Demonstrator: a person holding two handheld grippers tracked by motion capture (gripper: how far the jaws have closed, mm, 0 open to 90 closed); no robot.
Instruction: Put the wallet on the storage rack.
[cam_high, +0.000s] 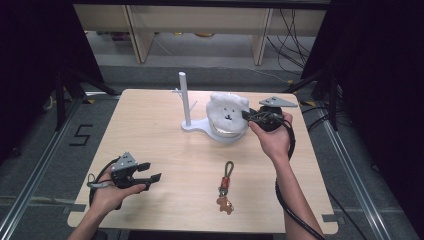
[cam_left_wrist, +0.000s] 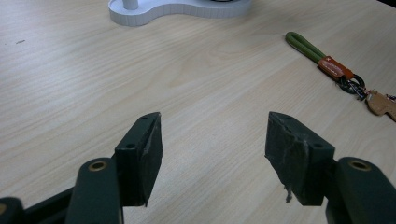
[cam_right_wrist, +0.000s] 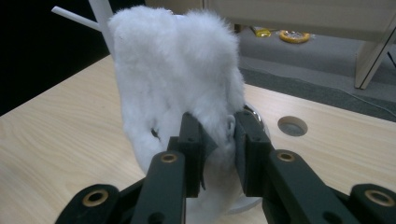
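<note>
High view: right gripper (cam_high: 248, 115) pinches a fold of the white plush bear pouch (cam_high: 227, 113) sitting on the white stand (cam_high: 220, 133). Left gripper (cam_high: 151, 177) hovers near the table's front edge, jaws apart. A thin bite of fur could slip free or drag the stand.

Wooden table (cam_high: 150, 135) is lying mostly bare across its left half and front edge, giving wide passing room. White stand (cam_high: 186, 102) with its upright post and side pegs is blocking the far centre. Fluffy white hat (cam_high: 227, 114) is sitting on the stand's base just right of the post, closing that gap. Keychain (cam_high: 226, 187) is lying flat front-centre, low obstacle, well apart from the stand. Open lane is running between them.
</note>
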